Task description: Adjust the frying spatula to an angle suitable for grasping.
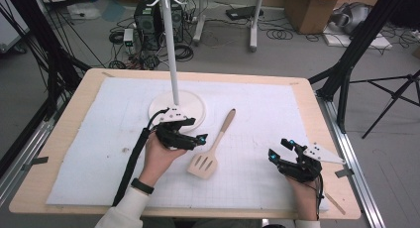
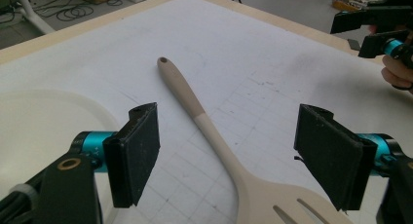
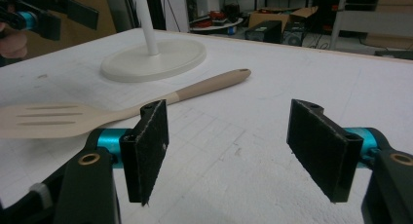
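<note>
A pale wooden slotted spatula [image 1: 214,148] lies flat on the white mat [image 1: 257,104], handle pointing away and blade toward me. My left gripper [image 1: 202,139] hovers just left of its neck, jaws open. In the left gripper view the spatula [image 2: 204,119] runs up between the two pads of the left gripper [image 2: 229,151], and neither pad touches it. My right gripper [image 1: 280,148] stands open at the right of the mat with nothing in it. In the right gripper view the right gripper [image 3: 229,146] faces the spatula [image 3: 195,91], which lies beyond its pads.
A white stand with a round base [image 1: 190,106] and a tall pole [image 1: 171,49] with hooks on top rises behind the spatula. The wooden table edge [image 1: 74,104] frames the mat. Cables, boxes and tripod legs crowd the floor beyond.
</note>
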{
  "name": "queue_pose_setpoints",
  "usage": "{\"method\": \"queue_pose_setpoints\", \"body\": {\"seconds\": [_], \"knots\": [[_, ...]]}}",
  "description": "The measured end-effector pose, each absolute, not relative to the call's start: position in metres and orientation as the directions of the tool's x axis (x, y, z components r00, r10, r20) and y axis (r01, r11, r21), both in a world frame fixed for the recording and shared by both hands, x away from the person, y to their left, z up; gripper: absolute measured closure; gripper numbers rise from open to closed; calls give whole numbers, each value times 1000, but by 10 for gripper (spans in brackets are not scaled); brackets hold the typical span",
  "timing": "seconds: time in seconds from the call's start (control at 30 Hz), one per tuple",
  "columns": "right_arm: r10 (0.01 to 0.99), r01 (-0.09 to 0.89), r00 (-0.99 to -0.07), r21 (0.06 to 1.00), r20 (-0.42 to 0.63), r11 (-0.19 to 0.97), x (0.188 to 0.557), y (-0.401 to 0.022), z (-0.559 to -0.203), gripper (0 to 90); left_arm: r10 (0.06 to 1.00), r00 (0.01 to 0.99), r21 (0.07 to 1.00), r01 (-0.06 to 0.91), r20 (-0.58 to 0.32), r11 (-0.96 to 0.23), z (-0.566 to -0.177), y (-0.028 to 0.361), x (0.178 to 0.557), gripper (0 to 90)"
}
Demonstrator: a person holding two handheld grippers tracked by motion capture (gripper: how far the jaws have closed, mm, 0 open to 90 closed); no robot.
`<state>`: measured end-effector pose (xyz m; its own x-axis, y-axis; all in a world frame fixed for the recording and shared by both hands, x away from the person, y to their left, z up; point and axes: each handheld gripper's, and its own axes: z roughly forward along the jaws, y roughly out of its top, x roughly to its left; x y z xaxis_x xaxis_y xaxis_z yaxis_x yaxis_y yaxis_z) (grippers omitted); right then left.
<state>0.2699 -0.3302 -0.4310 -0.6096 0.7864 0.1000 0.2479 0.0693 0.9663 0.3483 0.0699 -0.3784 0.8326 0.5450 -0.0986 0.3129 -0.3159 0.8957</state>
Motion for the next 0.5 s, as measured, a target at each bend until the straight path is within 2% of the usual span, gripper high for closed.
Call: {"method": "queue_pose_setpoints", "body": {"seconds": [0.27, 0.5], "knots": [[784, 249, -611, 966, 104, 65, 270, -330, -431, 306, 552, 825, 865, 360, -120, -349, -385, 47, 362, 266], [785, 251, -610, 966, 109, 60, 269, -331, -431, 306, 548, 831, 811, 386, -99, -439, -395, 21, 368, 280]]}}
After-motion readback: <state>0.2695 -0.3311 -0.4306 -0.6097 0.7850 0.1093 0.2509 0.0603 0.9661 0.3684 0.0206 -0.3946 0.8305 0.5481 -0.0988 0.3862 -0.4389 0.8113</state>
